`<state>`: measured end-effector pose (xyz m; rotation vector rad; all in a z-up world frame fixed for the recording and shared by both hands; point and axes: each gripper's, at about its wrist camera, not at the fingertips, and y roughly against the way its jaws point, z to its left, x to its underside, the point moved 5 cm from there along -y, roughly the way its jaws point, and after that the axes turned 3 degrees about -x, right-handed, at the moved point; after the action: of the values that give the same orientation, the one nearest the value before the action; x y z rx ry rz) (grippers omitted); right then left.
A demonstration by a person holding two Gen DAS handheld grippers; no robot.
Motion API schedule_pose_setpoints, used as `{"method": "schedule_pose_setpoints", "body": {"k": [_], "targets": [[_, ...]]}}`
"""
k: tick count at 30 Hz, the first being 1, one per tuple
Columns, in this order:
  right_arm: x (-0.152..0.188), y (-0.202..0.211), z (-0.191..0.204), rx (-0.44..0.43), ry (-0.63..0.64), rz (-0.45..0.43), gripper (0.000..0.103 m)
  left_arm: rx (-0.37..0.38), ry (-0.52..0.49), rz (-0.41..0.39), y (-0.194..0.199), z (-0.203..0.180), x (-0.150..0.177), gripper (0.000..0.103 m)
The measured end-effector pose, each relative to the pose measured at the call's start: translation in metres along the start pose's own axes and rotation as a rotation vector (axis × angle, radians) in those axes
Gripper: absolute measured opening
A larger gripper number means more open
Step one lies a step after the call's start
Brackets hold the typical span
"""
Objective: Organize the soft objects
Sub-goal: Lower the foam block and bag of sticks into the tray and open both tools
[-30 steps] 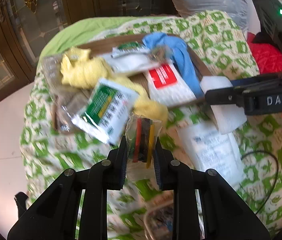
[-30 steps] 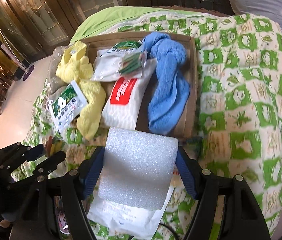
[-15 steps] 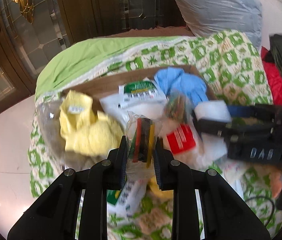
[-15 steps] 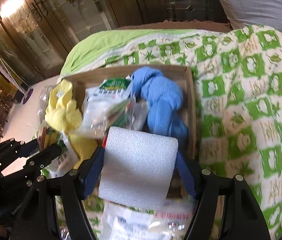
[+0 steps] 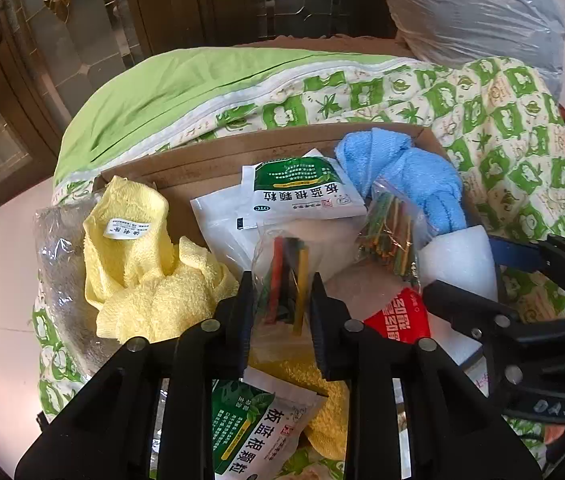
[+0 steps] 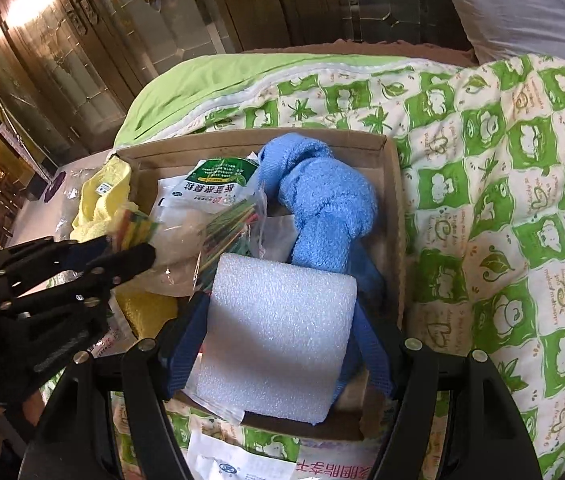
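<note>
Green-patterned quilt (image 6: 502,200), perhaps glazed wooden doors (image 6: 62,60)

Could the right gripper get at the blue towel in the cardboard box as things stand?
Probably not: the right gripper is shut on the white foam block, which fills its jaws and sits in front of the blue towel.

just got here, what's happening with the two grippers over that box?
A person is sorting soft things into the cardboard box on the bed. The right gripper clamps a white foam block above the box's near end. The left gripper has a clear bag of coloured sticks between its jaws, which have just been opening, over the box.
</note>
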<state>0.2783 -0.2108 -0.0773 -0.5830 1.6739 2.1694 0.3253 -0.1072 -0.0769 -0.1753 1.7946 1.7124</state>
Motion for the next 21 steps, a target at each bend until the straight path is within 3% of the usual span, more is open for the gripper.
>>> {"method": "schedule_pose_setpoints", "body": {"k": [2, 9, 14, 18, 21], "targets": [[0.000, 0.002, 0.001, -0.004, 0.008, -0.004, 0.071, -0.013, -0.003, -0.002, 0.000, 0.000, 0.000, 0.040], [0.000, 0.000, 0.002, 0.006, 0.016, -0.019, 0.079, -0.033, -0.019, -0.029, 0.009, -0.002, -0.004, 0.055], [0.004, 0.006, -0.001, -0.002, 0.008, -0.046, 0.080, -0.052, -0.026, -0.040, 0.021, -0.001, -0.003, 0.058], [0.006, 0.013, -0.004, -0.031, 0.002, -0.064, 0.081, -0.094, -0.025, -0.056, 0.033, 0.003, 0.003, 0.069], [0.007, 0.016, -0.006, -0.069, -0.011, -0.062, 0.083, -0.099, -0.019, -0.068, 0.045, 0.007, 0.009, 0.069]]}}
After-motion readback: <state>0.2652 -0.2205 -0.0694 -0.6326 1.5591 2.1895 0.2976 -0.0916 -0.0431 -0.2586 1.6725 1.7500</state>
